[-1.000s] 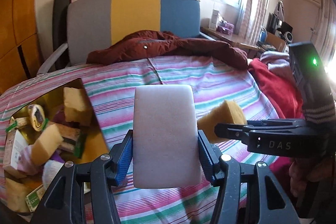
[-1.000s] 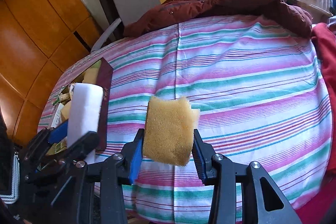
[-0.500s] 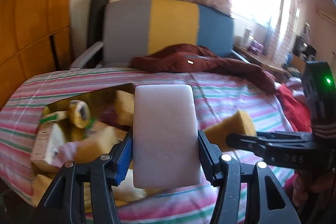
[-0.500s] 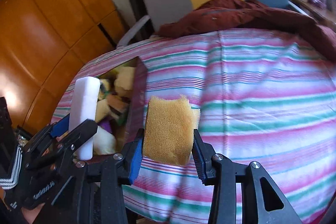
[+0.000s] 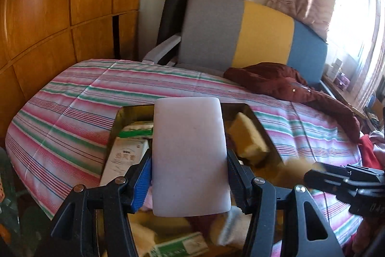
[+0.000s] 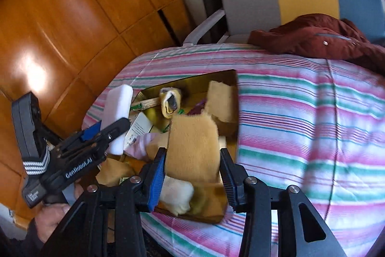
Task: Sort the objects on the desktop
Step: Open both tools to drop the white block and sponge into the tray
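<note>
My left gripper (image 5: pixel 189 181) is shut on a white foam block (image 5: pixel 190 153) and holds it over the open gold-lined box (image 5: pixel 125 112). The block also shows in the right wrist view (image 6: pixel 118 112), at the box's left side. My right gripper (image 6: pixel 192 175) is shut on a yellow sponge (image 6: pixel 193 148) and holds it above the near part of the box (image 6: pixel 231 78). The box holds several sponges, a roll of tape (image 6: pixel 169 104), small cartons and a pink cloth.
The box sits on a pink, green and white striped cover (image 6: pixel 312 124). A dark red jacket (image 6: pixel 320 37) lies at the far side, against a grey, yellow and blue chair back (image 5: pixel 252 30). Wooden wall panels (image 5: pixel 60 16) stand to the left.
Both grippers have swung left with their loads, from over the striped cover to over the box. The box now fills the middle of both views.
</note>
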`<state>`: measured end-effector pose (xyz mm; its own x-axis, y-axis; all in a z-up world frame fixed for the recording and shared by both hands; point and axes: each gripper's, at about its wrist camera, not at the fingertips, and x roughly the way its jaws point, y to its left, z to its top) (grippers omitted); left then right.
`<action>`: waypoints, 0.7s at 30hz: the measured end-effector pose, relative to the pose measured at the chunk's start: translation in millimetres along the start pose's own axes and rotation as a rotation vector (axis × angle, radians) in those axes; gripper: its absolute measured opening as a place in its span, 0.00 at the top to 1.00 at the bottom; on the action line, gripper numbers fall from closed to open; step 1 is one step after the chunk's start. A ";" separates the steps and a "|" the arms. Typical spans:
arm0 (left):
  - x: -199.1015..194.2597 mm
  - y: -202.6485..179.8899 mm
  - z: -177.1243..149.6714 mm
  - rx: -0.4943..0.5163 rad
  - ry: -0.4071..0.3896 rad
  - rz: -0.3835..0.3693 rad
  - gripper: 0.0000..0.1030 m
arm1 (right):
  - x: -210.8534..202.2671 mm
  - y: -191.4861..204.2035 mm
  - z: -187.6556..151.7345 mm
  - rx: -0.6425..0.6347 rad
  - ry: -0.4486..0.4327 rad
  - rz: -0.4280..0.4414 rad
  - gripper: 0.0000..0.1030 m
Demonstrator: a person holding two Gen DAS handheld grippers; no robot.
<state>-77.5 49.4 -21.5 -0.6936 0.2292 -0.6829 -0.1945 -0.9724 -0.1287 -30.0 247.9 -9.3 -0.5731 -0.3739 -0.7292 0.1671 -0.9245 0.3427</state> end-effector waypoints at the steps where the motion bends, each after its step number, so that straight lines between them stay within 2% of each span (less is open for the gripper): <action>1: 2.5 1.5 1.3 -0.002 0.003 -0.001 0.43 | 4.6 3.8 1.5 -0.014 0.010 -0.018 0.56; 3: 8.8 1.4 4.6 0.011 0.010 0.010 0.43 | 12.9 12.4 3.9 -0.054 0.022 -0.053 0.56; 6: 18.0 -1.3 8.8 0.017 0.025 0.019 0.41 | 19.3 18.5 5.2 -0.063 0.032 -0.040 0.56; 9: 21.1 -4.5 8.6 0.022 0.026 0.043 0.29 | 18.9 20.7 3.0 -0.069 0.027 -0.044 0.52; 12: 17.8 -7.9 7.8 0.017 0.019 0.056 0.18 | 19.1 17.1 1.4 -0.043 0.020 -0.028 0.42; 15: 12.4 -11.2 9.4 0.026 0.004 0.079 0.18 | 17.1 14.8 -1.8 -0.026 0.009 -0.030 0.38; 17: 5.0 -16.1 9.5 0.046 -0.016 0.100 0.18 | 15.1 14.5 -5.4 -0.015 -0.002 -0.032 0.30; 21: -12.2 -22.5 11.2 0.046 -0.043 0.083 0.18 | 11.9 18.4 -12.6 -0.017 -0.016 -0.048 0.25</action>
<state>-72.4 69.0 -2.2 -0.7379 0.1507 -0.6579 -0.1664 -0.9853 -0.0390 -23.6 225.5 -19.1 -0.5939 -0.3279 -0.7347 0.1529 -0.9425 0.2970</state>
